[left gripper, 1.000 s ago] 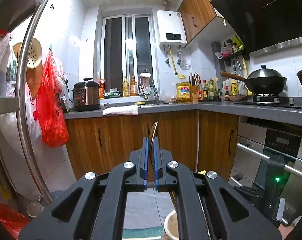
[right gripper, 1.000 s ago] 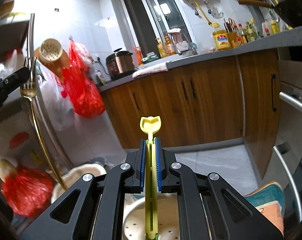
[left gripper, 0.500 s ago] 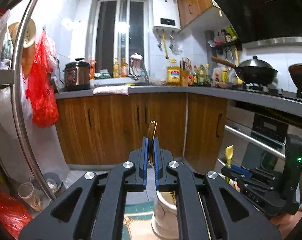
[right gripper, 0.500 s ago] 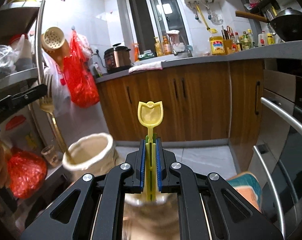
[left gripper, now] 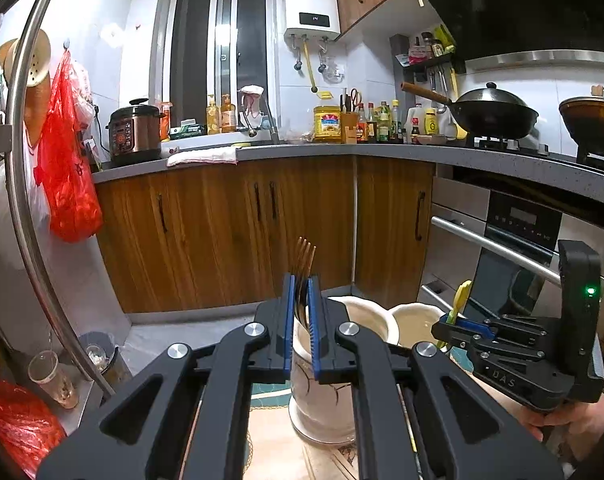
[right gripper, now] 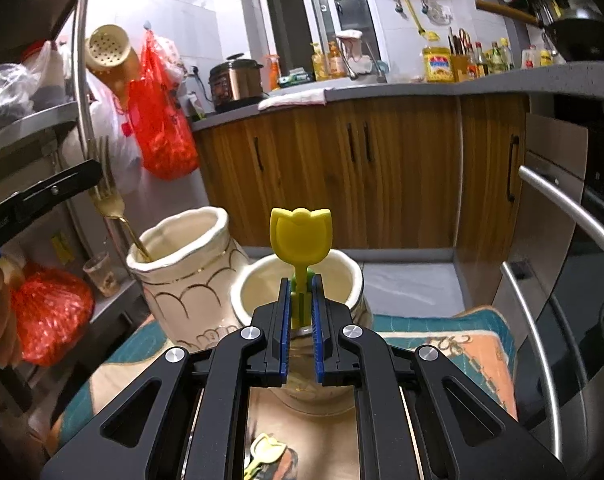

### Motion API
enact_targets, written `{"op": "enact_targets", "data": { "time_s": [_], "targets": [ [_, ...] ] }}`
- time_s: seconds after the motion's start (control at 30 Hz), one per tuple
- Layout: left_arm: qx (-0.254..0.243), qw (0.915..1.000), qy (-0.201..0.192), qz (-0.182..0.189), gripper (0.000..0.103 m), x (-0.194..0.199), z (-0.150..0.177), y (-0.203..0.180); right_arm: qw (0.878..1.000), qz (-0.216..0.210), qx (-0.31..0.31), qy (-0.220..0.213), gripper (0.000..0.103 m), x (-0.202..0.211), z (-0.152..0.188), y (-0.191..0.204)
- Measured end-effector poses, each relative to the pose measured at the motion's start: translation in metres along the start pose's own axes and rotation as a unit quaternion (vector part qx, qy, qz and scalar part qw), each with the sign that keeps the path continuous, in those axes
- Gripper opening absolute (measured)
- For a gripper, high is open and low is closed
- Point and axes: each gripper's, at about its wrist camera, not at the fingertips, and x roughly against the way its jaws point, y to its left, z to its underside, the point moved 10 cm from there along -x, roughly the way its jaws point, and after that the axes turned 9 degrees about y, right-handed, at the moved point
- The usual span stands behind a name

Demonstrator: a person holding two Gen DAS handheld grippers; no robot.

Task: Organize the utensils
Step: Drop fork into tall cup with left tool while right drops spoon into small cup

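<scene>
My left gripper [left gripper: 301,286] is shut on a gold fork [left gripper: 304,258], tines up. The fork's handle [right gripper: 136,240] dips into the taller cream jar [right gripper: 186,280], which also shows in the left wrist view [left gripper: 322,384]. My right gripper [right gripper: 301,286] is shut on a yellow tulip-shaped utensil [right gripper: 301,236], held upright over the mouth of the shorter cream jar [right gripper: 298,280]. The right gripper [left gripper: 448,322] with the yellow utensil [left gripper: 462,296] shows at right in the left wrist view, above the shorter jar [left gripper: 418,316].
Both jars stand on a patterned mat [right gripper: 442,344]. Another yellow tulip utensil [right gripper: 266,452] lies on the mat below my right gripper. A metal rack [left gripper: 26,184] with red bags stands at left. An oven [right gripper: 562,264] is at right, wooden cabinets [left gripper: 230,232] behind.
Both grippers have come down toward the jars. The fork handle now enters the taller jar, and the yellow utensil hangs over the shorter jar's mouth.
</scene>
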Motion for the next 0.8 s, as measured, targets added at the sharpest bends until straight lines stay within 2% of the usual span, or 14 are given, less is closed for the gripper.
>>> {"op": "enact_targets", "data": {
  "time_s": [0.3,0.57,0.7,0.8],
  "targets": [
    [0.006,0.9999,-0.001,-0.012,0.006,0.002,0.0,0.005,1.0,0.006,-0.001,-0.001,0.012,0.003,0.0,-0.002],
    [0.006,0.9999,0.001,-0.016,0.008,0.003,-0.001,0.005,1.0,0.012,-0.003,-0.007,0.027,0.006,-0.001,-0.006],
    [0.009,0.9998,0.001,-0.019,0.023,0.003,-0.001,0.006,1.0,0.017,-0.006,-0.007,0.039,0.008,-0.001,-0.009],
    [0.012,0.9997,0.0,-0.02,0.036,0.003,0.001,0.007,1.0,0.019,-0.007,-0.014,0.057,0.012,-0.003,-0.011]
  ]
}}
